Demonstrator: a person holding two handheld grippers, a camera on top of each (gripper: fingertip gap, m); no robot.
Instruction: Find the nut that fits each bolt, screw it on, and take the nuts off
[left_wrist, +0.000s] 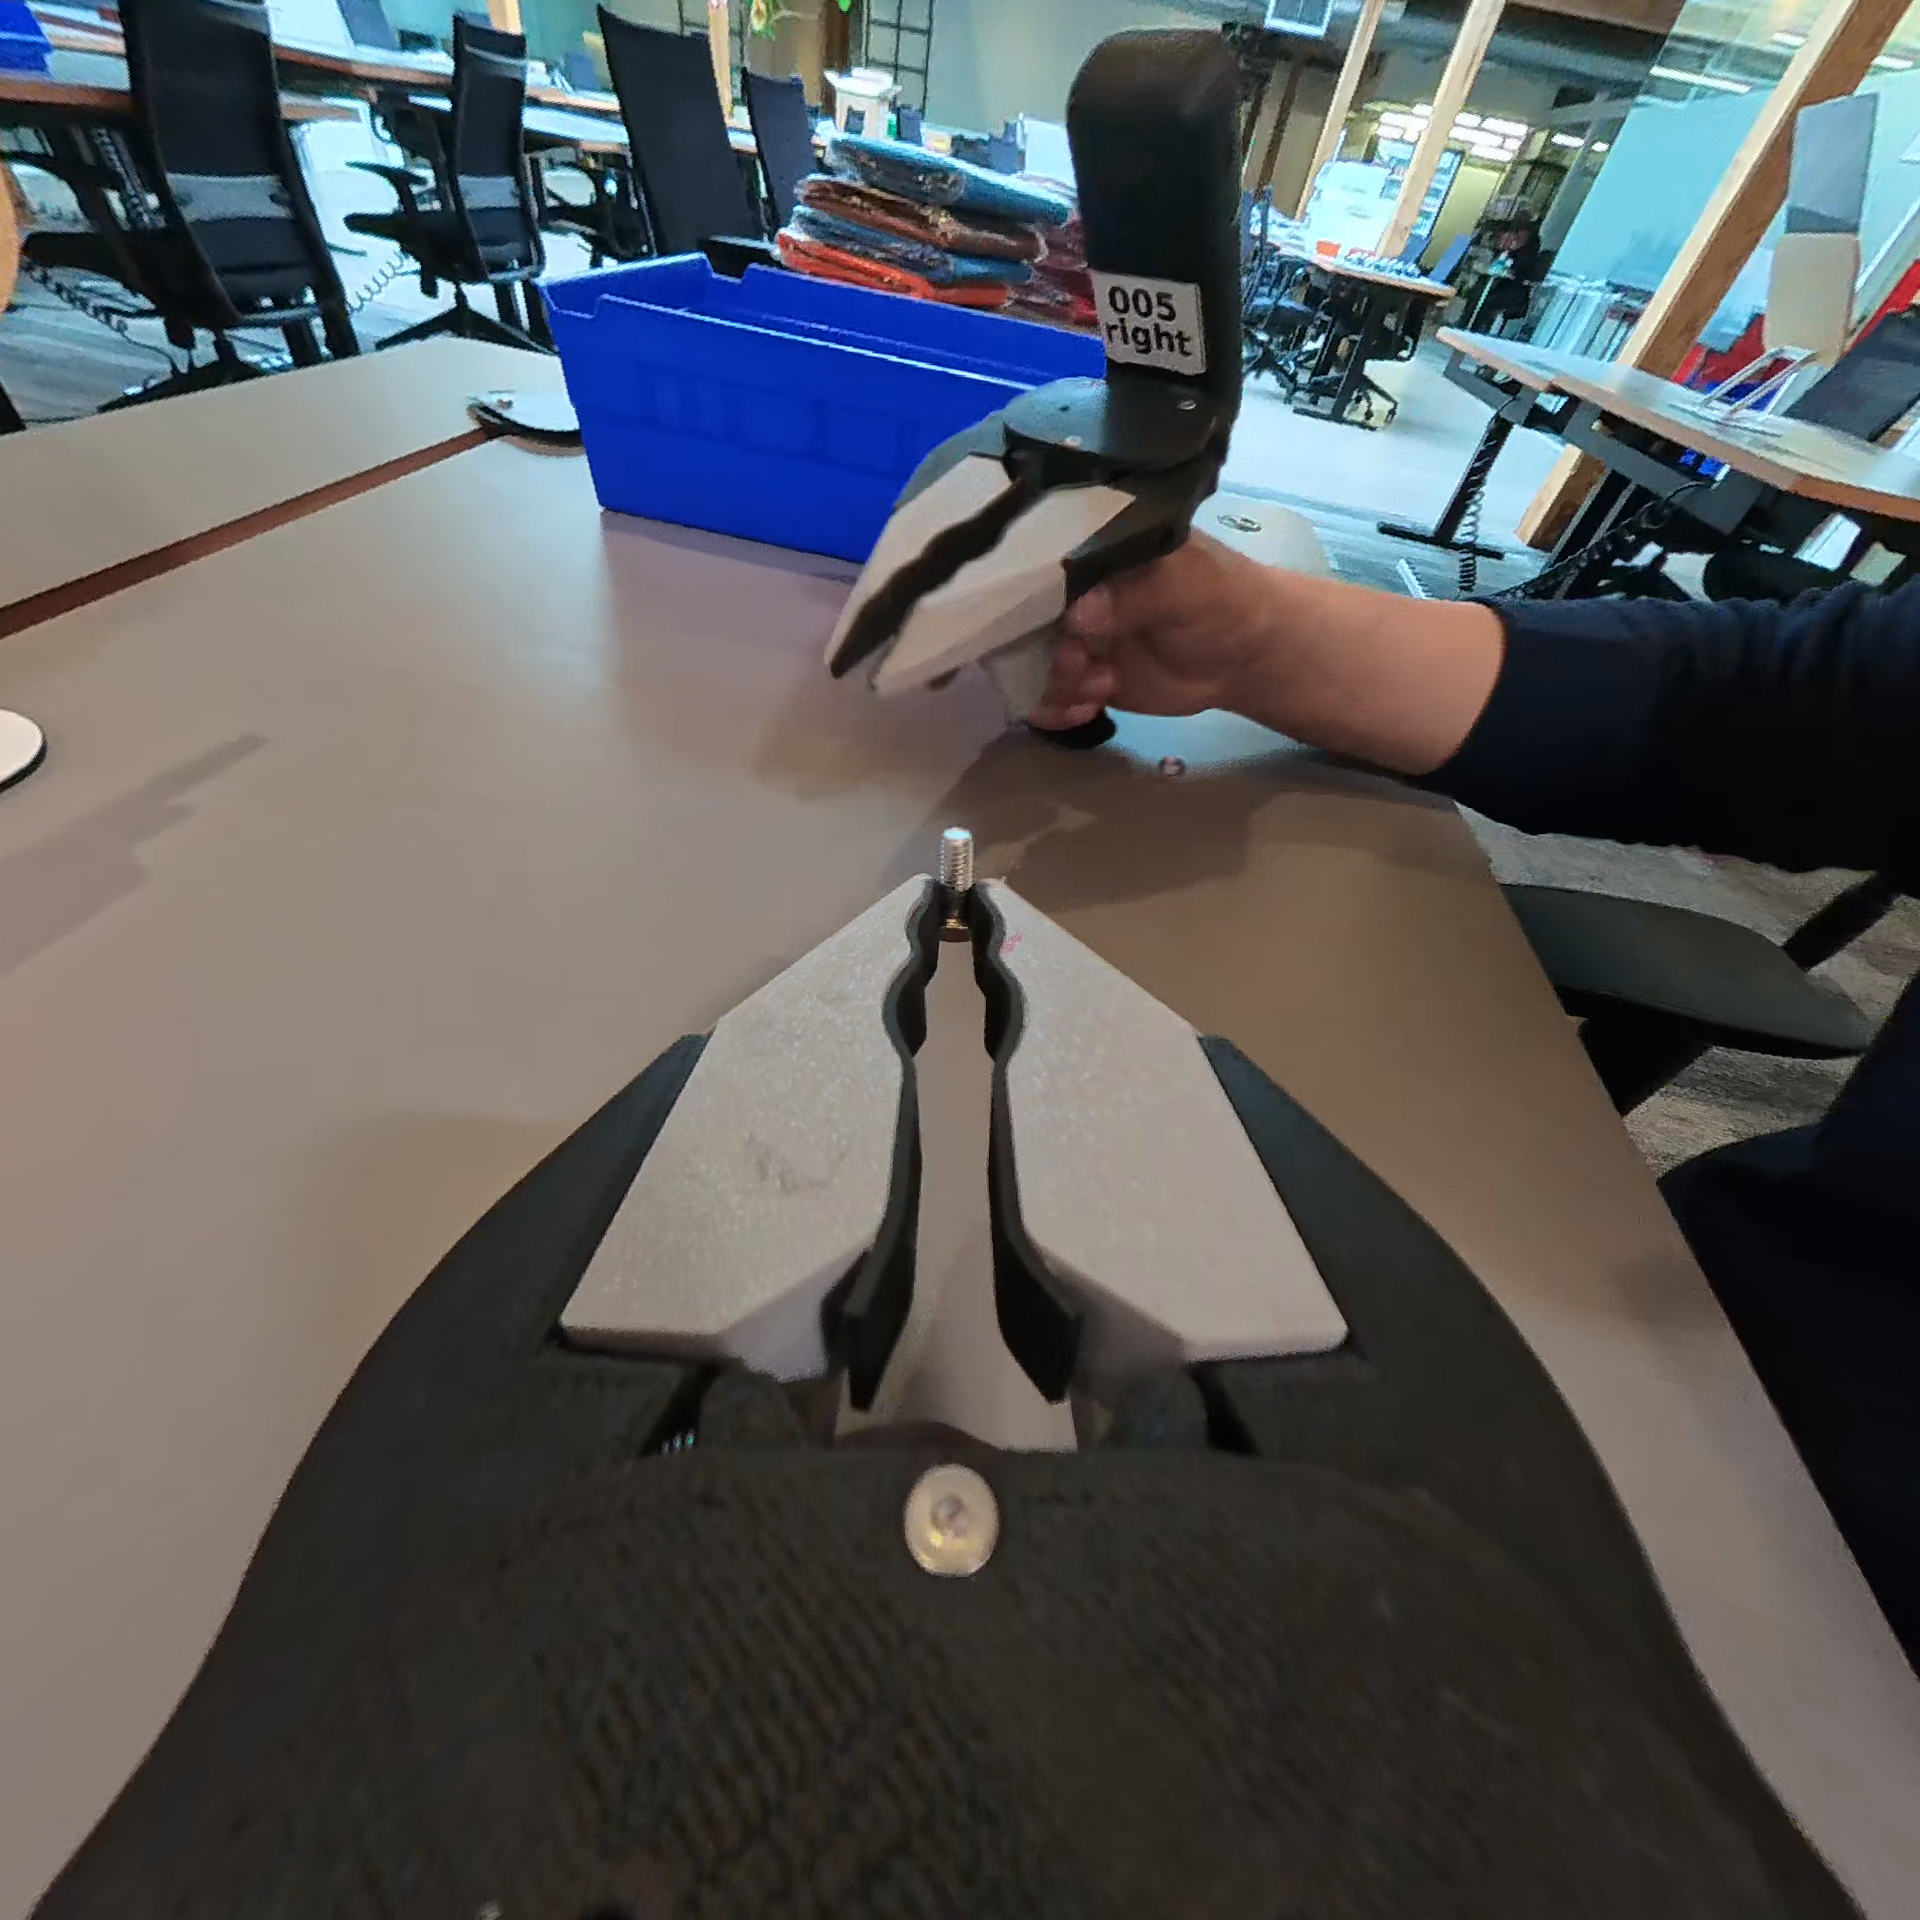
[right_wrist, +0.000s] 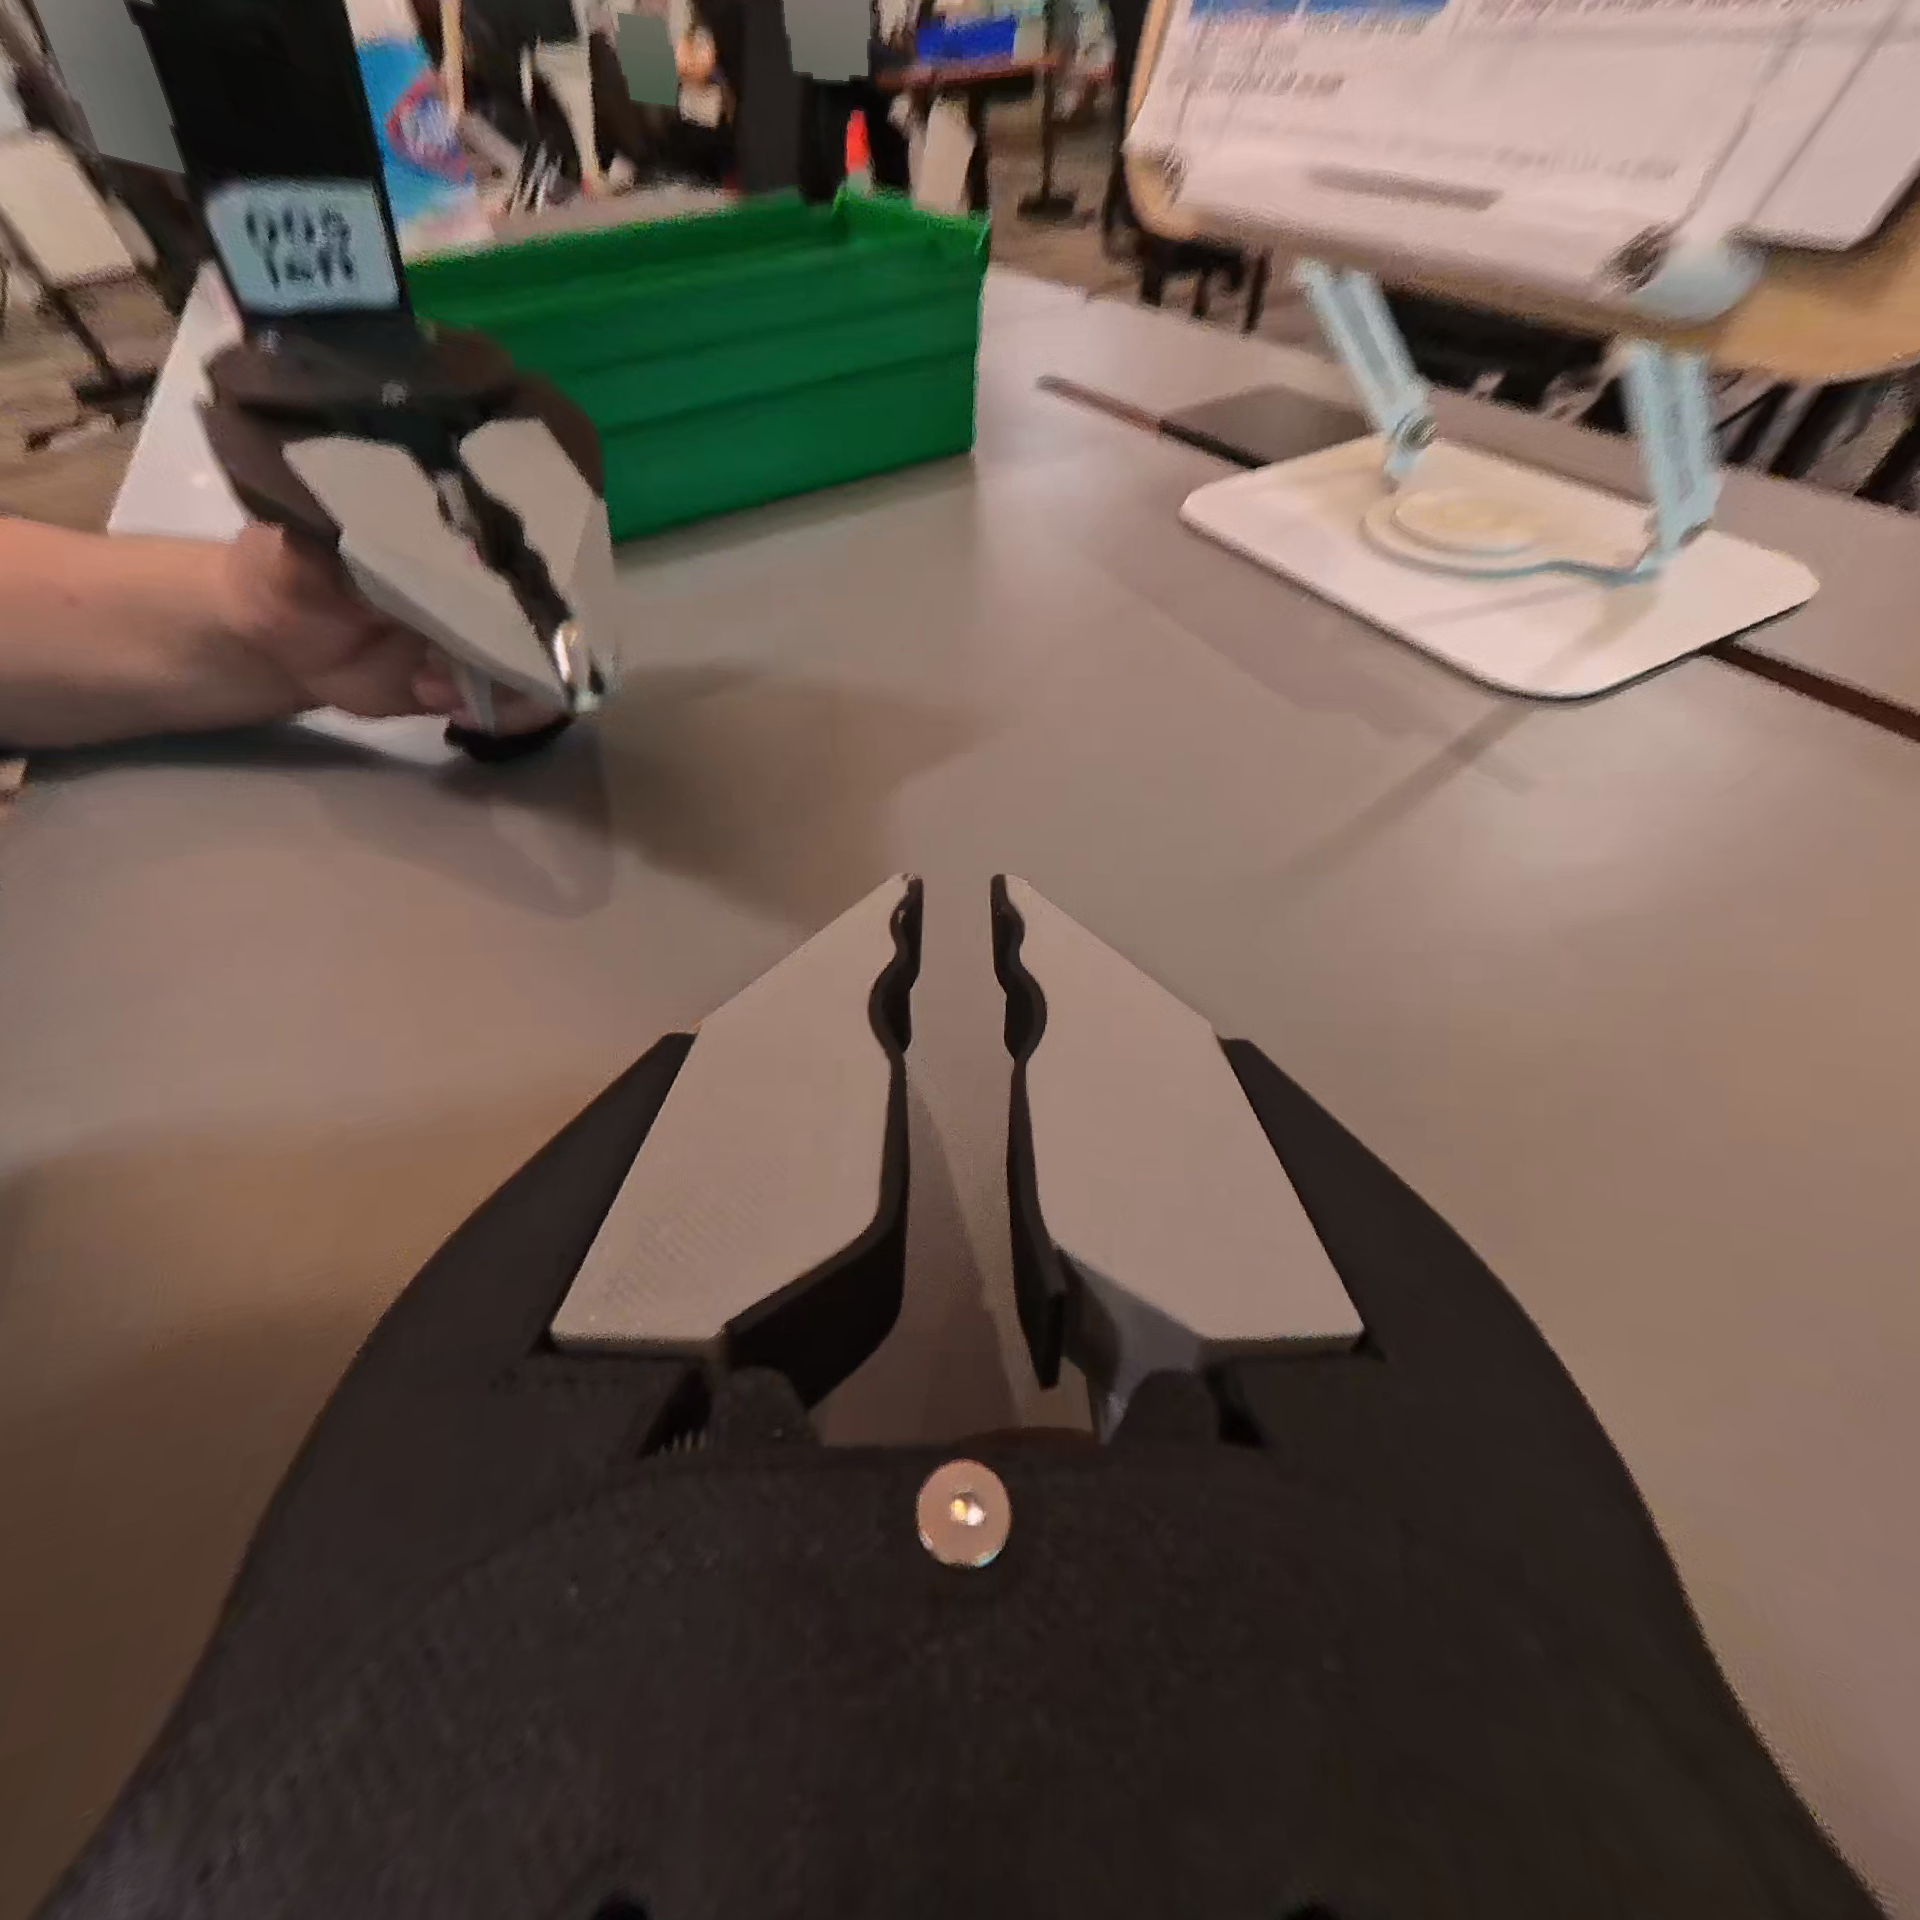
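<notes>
Clamping a bare silver bolt (left_wrist: 955, 868) by its lower end, the left gripper (left_wrist: 954, 904) points the threads outward above the surface (left_wrist: 416, 831); the right gripper (right_wrist: 954, 894) has its fingers parted and empty. A small nut (left_wrist: 1172, 767) lies by the right hand (left_wrist: 1174, 644): fetching one to thread on seems next

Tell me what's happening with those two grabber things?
A person holds a gripper in each hand over a grey table. The left gripper pinches a small silver bolt, threaded end poking out. The right gripper is slightly open with nothing in it. No nut is on the bolt.
</notes>
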